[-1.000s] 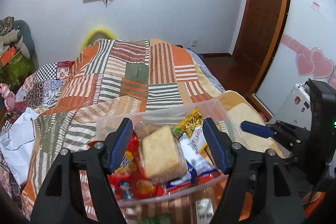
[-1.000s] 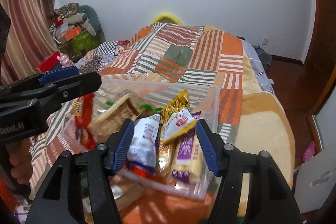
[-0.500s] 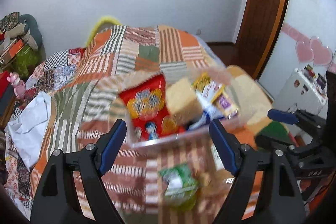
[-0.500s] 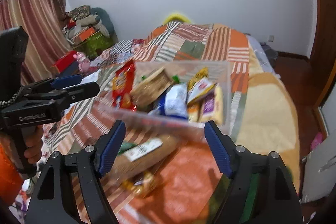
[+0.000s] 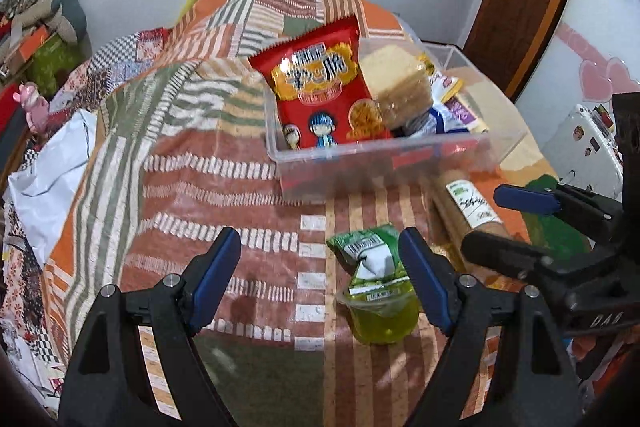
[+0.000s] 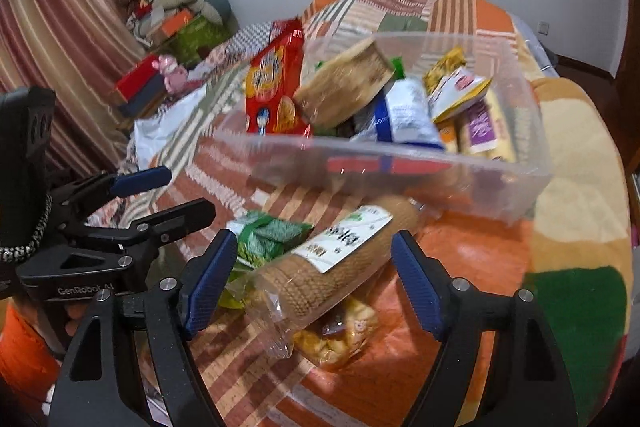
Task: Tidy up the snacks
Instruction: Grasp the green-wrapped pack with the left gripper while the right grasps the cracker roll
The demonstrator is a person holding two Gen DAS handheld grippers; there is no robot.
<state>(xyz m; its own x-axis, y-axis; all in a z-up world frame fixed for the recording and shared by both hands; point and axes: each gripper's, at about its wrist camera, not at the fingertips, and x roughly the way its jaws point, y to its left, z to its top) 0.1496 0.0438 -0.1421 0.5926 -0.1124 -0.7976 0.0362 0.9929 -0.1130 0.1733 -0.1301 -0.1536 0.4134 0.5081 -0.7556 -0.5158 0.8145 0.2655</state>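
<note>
We hold a gripper in each hand above a patchwork bed. At the far side sits a clear bin, already crowded with snack packs, a red bag standing at its left end. Three snacks lie loose on the quilt, near the bin. Our left gripper has its jaws wide and holds nothing; a green jelly cup lies just inside its right finger. Our right gripper, also wide and holding nothing, has a long biscuit tube lying between its fingers, with a small yellow pack beneath. The tube's long axis runs diagonally, from near left to far right, so we judge the right hand would need to turn to grip across it.
</note>
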